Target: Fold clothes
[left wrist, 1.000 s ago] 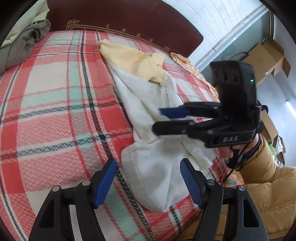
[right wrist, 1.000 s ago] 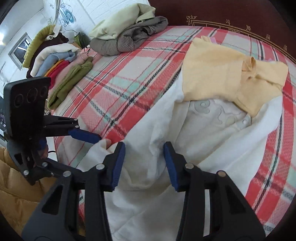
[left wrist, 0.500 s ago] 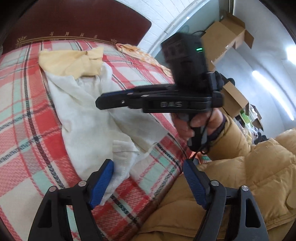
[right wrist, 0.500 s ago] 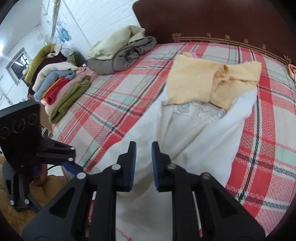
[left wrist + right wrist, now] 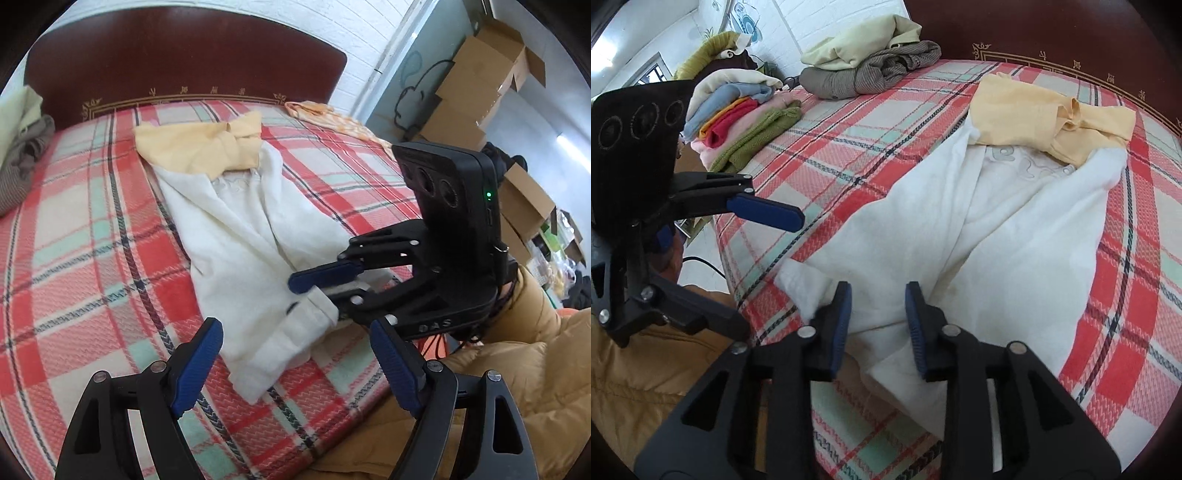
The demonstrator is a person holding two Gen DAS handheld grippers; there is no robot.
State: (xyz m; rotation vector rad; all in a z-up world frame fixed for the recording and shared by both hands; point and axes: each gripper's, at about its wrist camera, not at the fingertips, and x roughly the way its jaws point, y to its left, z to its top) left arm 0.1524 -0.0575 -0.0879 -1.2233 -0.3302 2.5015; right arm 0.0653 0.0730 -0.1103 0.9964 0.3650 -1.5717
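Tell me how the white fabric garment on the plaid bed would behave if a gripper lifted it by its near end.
The white fabric garment would probably hang limp and sag: it lies in soft creases and folds on the plaid bed cover. It looks thin, so likely light. Lifted, it may drag the yellow cloth overlapping its far end.

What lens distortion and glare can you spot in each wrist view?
Left wrist view: the headboard bows into an arc, corners go black, and a ceiling light glares at right. Right wrist view: the plaid bedspread stripes curve, and the window is overexposed.
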